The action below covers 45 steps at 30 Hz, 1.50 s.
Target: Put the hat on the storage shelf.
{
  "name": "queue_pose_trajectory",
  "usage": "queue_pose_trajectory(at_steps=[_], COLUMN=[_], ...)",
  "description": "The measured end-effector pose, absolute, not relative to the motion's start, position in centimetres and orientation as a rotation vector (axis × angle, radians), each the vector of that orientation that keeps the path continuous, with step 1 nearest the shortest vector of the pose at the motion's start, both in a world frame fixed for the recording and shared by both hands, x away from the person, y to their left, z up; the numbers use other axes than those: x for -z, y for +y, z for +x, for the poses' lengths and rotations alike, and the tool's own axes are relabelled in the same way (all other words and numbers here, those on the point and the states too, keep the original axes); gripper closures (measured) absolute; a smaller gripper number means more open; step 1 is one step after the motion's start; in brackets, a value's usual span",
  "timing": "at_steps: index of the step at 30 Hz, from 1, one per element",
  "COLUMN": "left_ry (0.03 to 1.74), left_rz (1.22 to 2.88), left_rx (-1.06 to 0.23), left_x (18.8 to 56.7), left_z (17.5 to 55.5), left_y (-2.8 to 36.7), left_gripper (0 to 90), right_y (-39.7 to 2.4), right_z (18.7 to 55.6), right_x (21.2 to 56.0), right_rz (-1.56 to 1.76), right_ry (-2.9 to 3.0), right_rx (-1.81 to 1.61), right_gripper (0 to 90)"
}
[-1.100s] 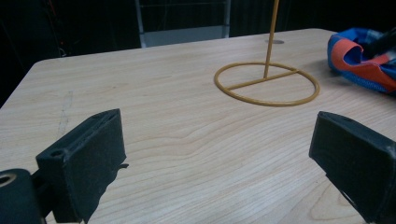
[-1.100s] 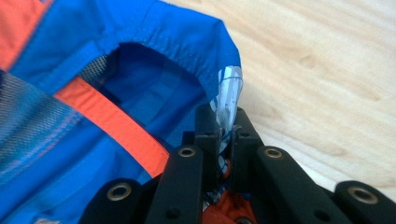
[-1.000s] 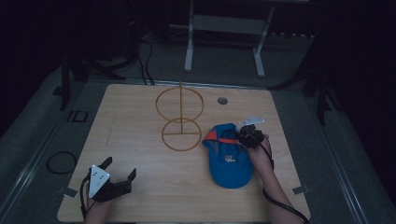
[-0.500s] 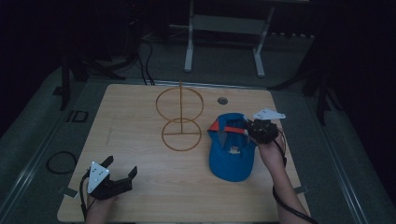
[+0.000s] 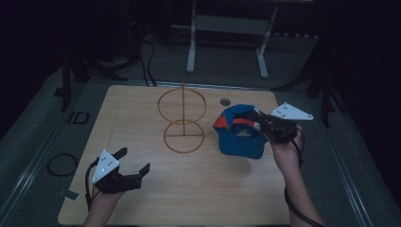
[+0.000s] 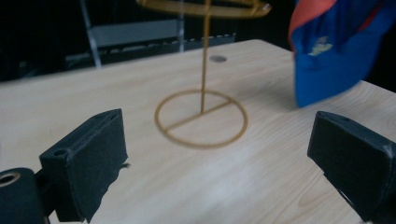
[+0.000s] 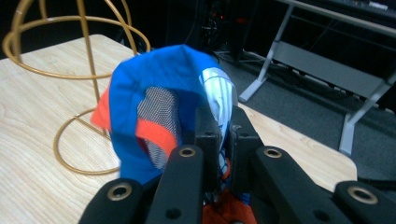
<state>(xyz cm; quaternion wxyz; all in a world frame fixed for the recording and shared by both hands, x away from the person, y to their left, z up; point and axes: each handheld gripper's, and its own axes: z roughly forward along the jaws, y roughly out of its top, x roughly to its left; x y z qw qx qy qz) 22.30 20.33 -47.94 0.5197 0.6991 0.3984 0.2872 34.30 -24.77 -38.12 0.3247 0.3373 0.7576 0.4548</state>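
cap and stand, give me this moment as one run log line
right gripper: shut on blue cap, lifted | left gripper: open, empty | gold wire stand: upright, bare | table

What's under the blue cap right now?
The blue cap hangs from the right gripper, shut on its rim. Below it lies bare wooden table with its shadow. The tabletop directly behind the cap is hidden.

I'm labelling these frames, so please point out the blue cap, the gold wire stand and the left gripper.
blue cap [image 5: 239, 137], high view, on its blue crown.
gold wire stand [image 5: 183, 136], high view, on its base ring.
left gripper [image 5: 134, 163], high view, midway between its open jaws.
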Motion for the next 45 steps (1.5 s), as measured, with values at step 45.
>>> queue_pose_trajectory(at_steps=[45], left_ry=[0.512], left_rz=[1.992], left_rx=[-0.528], left_x=[37.3], left_z=[31.6], left_y=[1.2], left_gripper=[23.0], right_y=[-21.2], right_z=[28.7], right_x=[36.9], right_rz=[0.665], right_ry=[2.074], right_rx=[-1.376], right_gripper=[85.2])
